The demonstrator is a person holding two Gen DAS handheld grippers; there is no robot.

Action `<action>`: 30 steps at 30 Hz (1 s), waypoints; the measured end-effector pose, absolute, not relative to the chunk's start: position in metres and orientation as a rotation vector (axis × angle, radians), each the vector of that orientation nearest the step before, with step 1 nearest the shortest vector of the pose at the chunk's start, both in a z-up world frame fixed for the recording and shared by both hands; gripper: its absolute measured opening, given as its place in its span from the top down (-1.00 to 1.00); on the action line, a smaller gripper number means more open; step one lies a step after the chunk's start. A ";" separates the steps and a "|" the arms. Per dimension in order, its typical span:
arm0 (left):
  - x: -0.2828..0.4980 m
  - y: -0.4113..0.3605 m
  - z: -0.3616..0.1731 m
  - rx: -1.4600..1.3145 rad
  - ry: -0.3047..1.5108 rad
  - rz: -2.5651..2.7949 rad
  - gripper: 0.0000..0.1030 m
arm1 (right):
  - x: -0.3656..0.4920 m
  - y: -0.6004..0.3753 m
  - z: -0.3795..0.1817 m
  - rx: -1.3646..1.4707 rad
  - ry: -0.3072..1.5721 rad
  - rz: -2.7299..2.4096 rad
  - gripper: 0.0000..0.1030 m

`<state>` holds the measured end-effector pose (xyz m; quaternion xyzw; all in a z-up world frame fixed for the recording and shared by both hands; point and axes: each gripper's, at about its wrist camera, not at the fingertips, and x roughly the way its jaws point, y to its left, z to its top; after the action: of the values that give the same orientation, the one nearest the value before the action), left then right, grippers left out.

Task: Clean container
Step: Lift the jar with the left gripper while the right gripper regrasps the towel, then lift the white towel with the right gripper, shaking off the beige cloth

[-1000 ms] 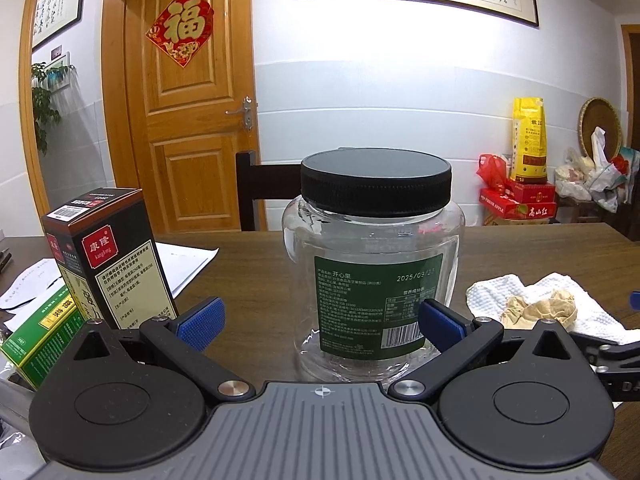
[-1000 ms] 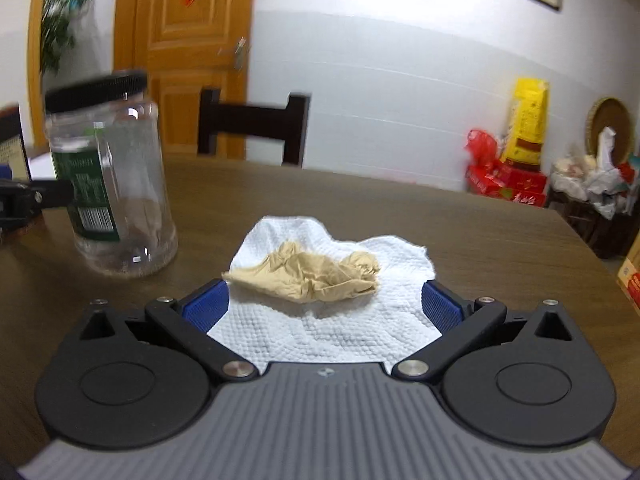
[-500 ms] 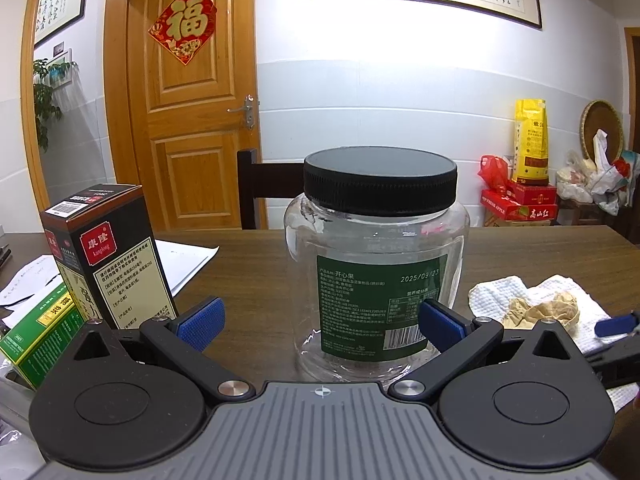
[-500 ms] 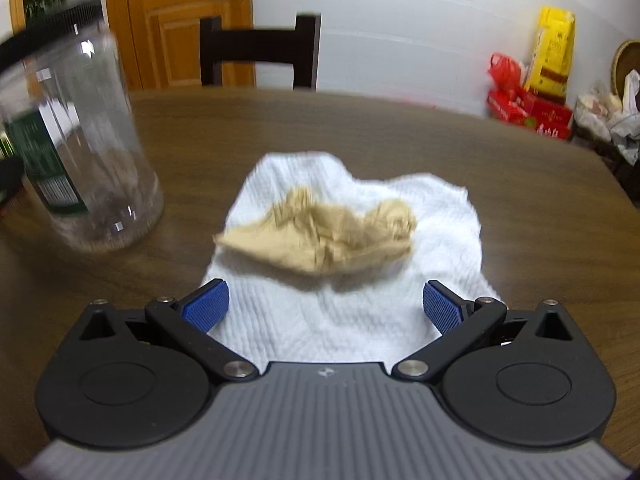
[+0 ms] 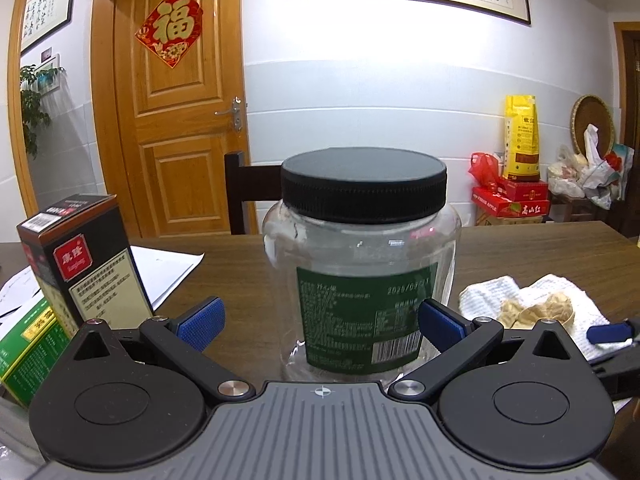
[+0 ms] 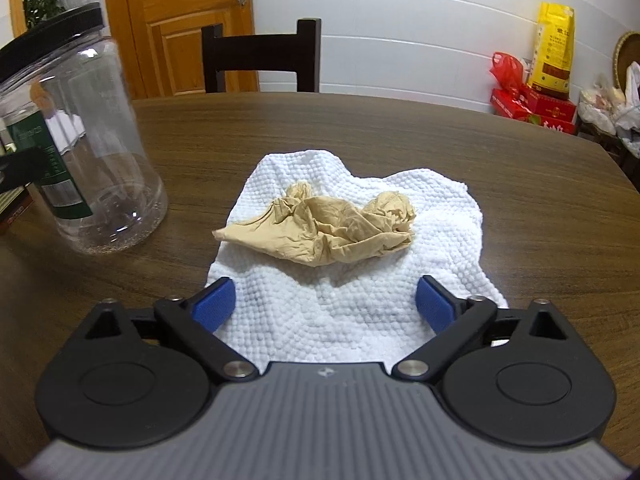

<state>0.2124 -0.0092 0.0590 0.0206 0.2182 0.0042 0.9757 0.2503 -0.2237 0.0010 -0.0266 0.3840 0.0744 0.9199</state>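
Standing upright at centre frame in the left wrist view, the jar [image 5: 362, 272] is clear plastic w/ a black screw lid [image 5: 363, 184] still on and a green label facing the camera. Looks empty, so prob. light and easy to tip; walls smooth, likely slippery and a bit flexible, so best held around the body approx. at label height, not by the lid.

The left gripper [image 5: 320, 320] sits wide open w/ the jar between its blue pads; right pad looks close to the wall, contact can't be confirmed.

Lower right of that frame: white cloth [image 6: 360, 272] flat on the wooden table [image 6: 360, 132], a crumpled tan rag [image 6: 324, 230] on top, soft and limp, pinch at a fold.

The right gripper [image 6: 324, 308] is over the cloth's near edge, jaws closing, cloth between the pads but not yet pinched.
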 end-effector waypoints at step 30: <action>0.245 -0.032 0.090 0.020 0.284 -0.004 -0.90 | 0.238 -0.222 0.006 -0.040 0.727 0.165 0.83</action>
<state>0.2452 -0.0319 0.0902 0.0101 0.1413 -0.0021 0.9899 0.2385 -0.2219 0.0062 -0.0193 0.3550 0.0807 0.9312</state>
